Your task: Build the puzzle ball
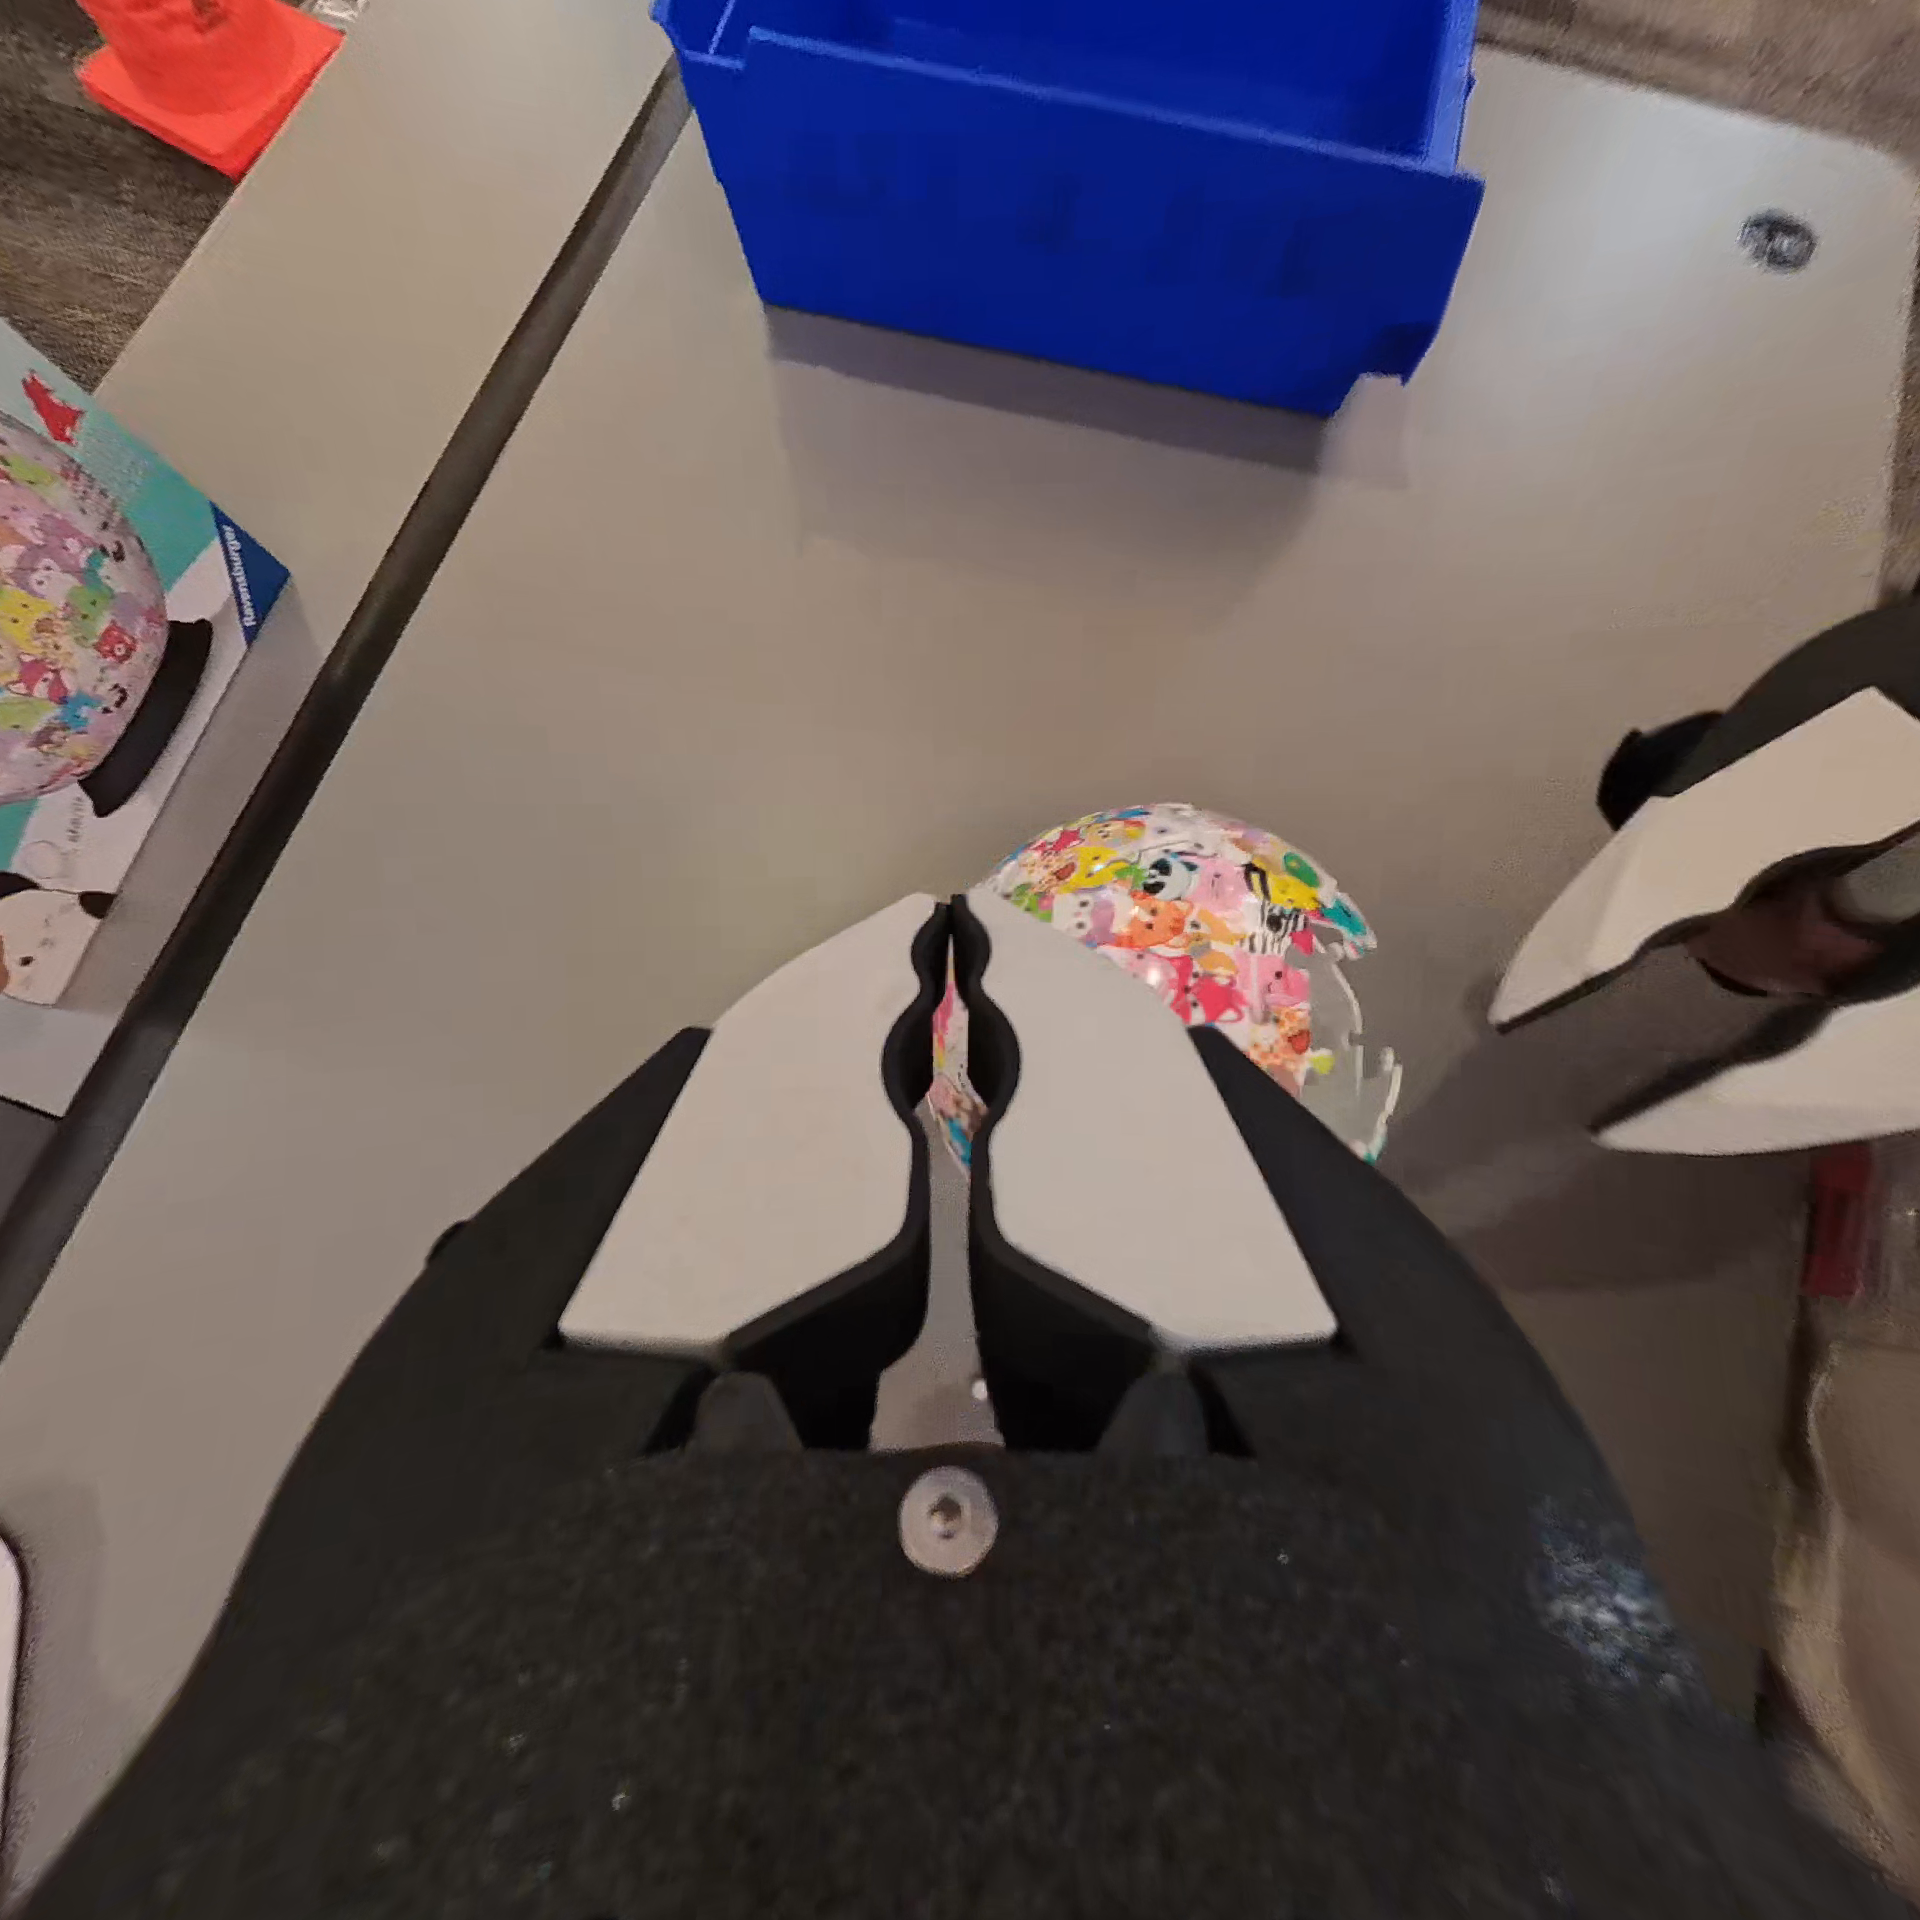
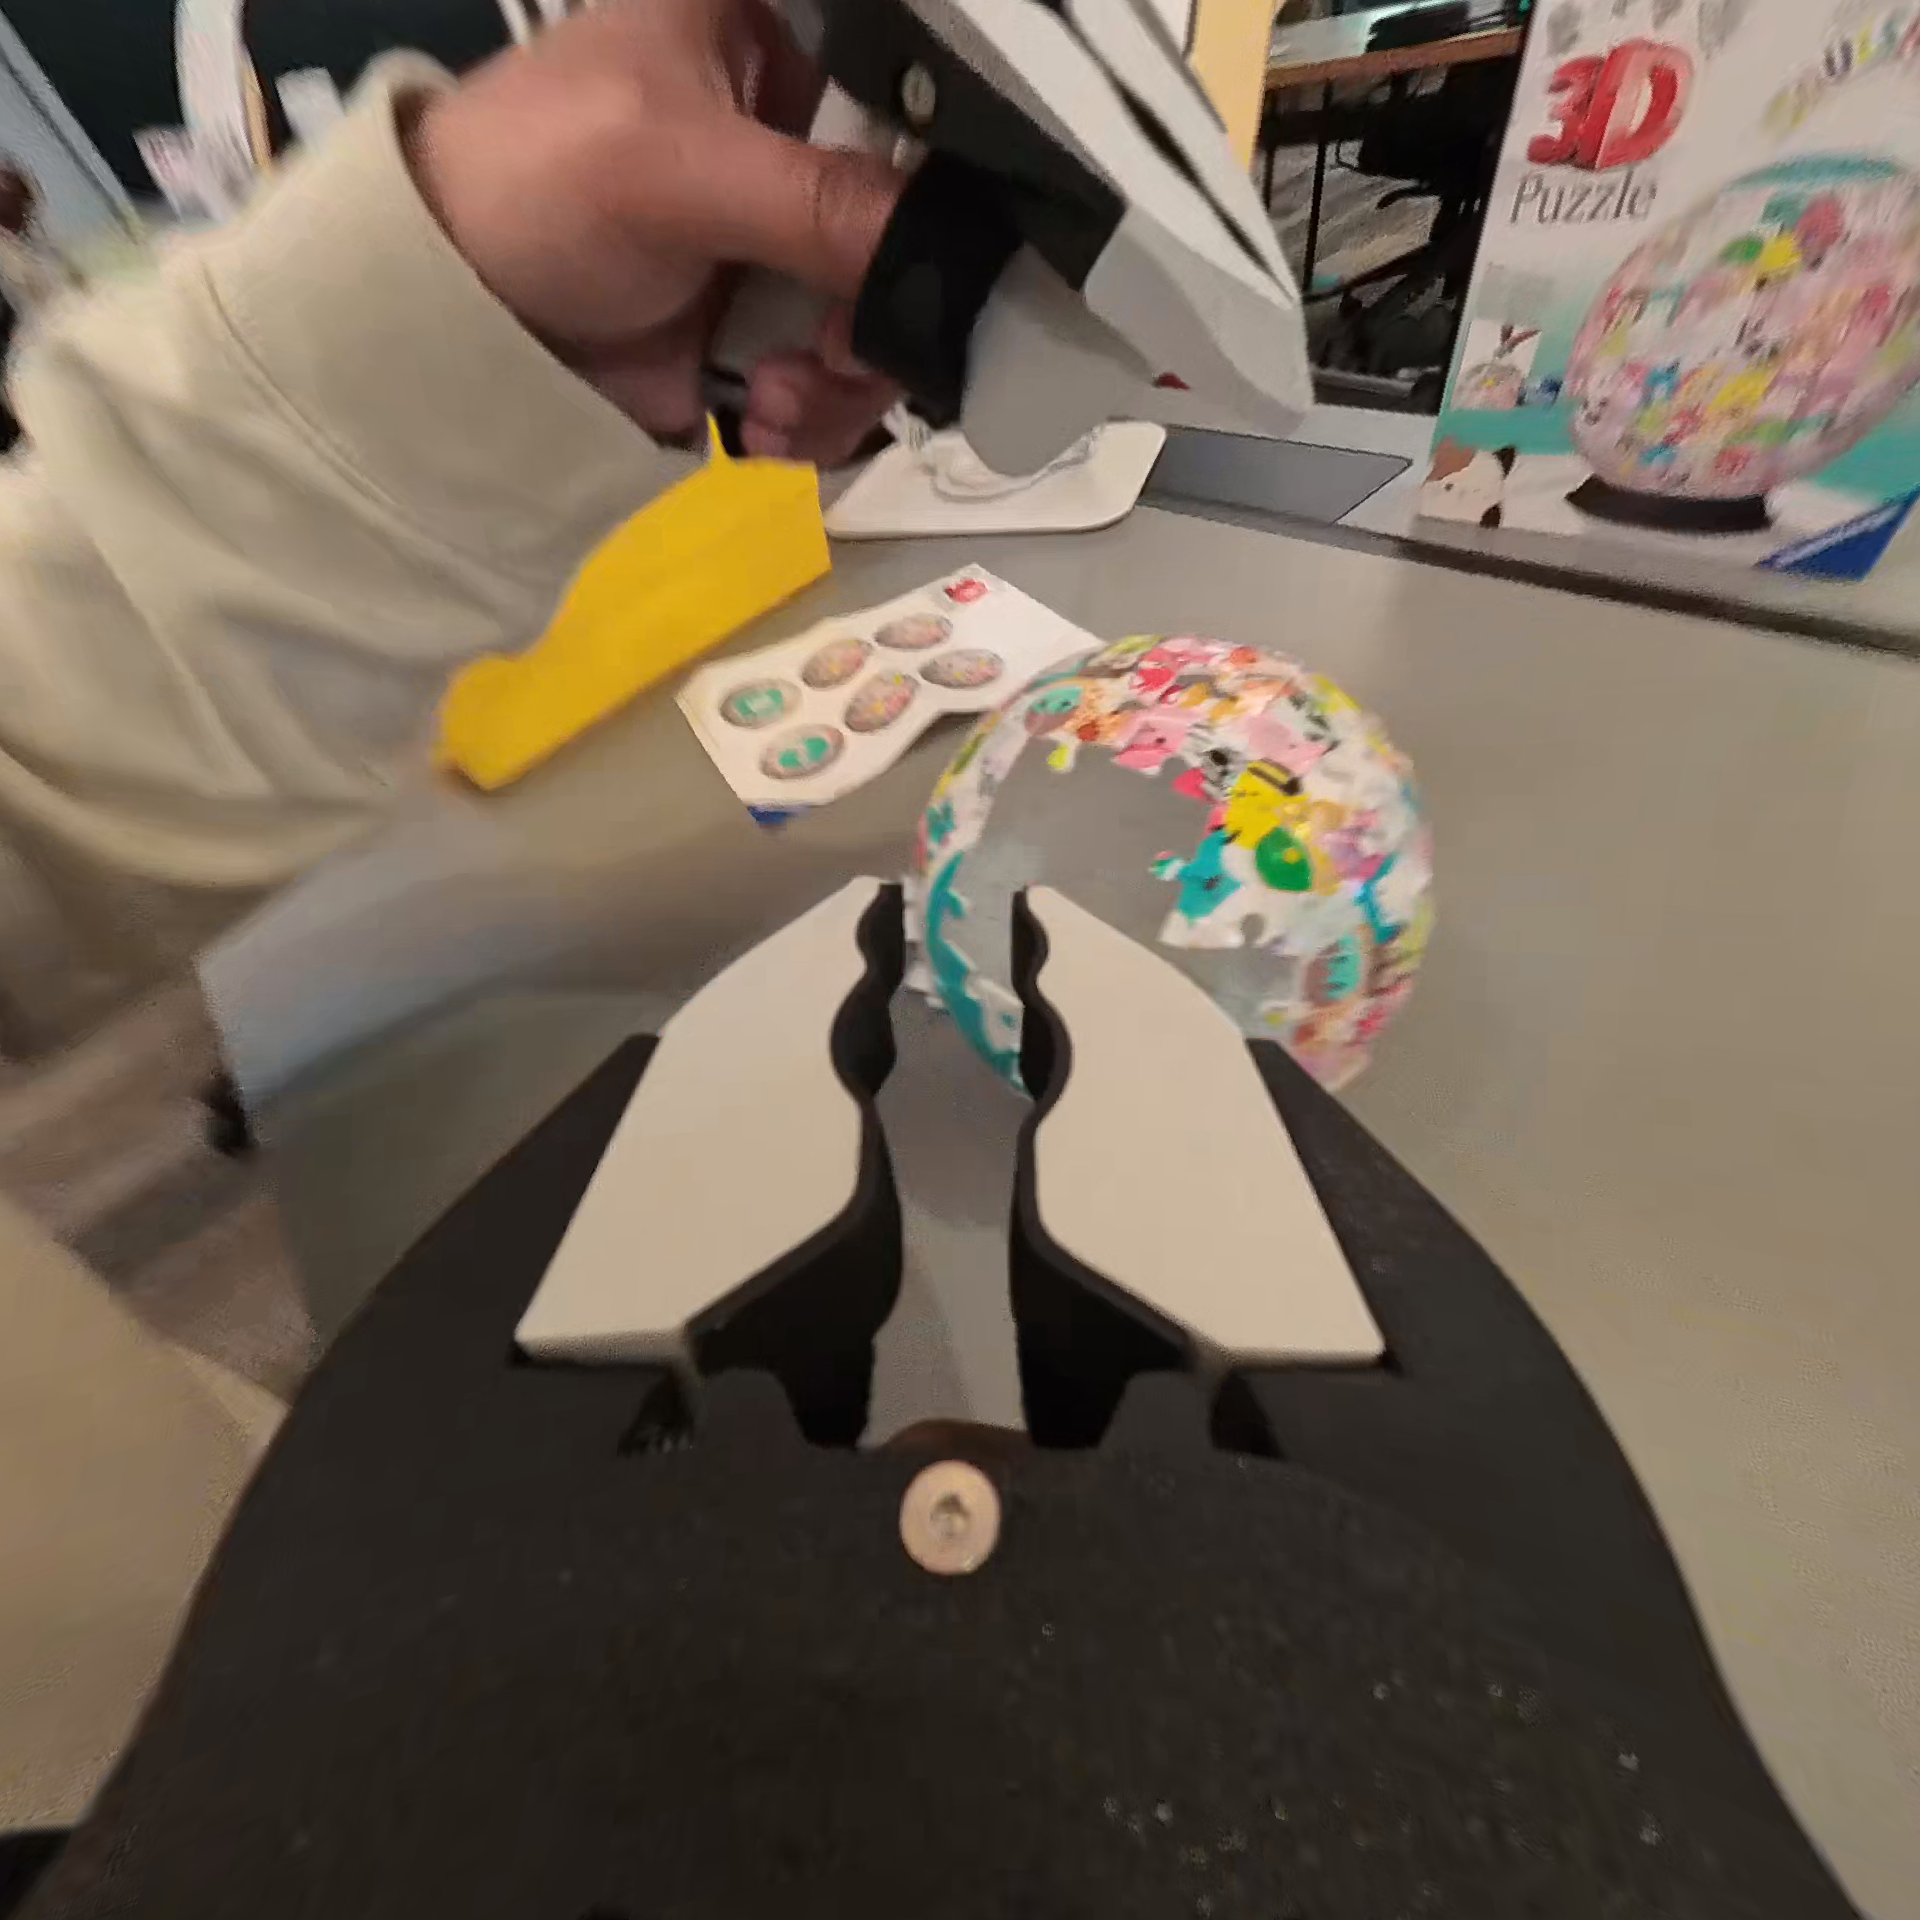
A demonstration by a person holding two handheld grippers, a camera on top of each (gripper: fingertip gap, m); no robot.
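Observation:
The half-built puzzle ball (image 1: 1195,925), a colourful open shell with jagged edges, rests on the grey table (image 1: 675,727). My left gripper (image 1: 951,909) is shut and empty, held above the ball's left side; some of the shell shows through the gap between its fingers. In the right wrist view a hand holds the left gripper (image 2: 1283,384) well above the ball (image 2: 1247,790). My right gripper (image 2: 956,904) is open. The ball's teal rim shows in line with its gap. In the left wrist view the right gripper (image 1: 1548,1070) stands just right of the ball, apart from it.
A blue bin (image 1: 1091,208) stands at the back of the table. The puzzle box (image 2: 1704,312) is on a neighbouring table, also seen in the left wrist view (image 1: 94,675). A yellow tray (image 2: 644,613), a printed sheet (image 2: 883,686) and a white stand (image 2: 997,478) lie behind the ball. Some 12 cm of space lies between my two pairs of fingers.

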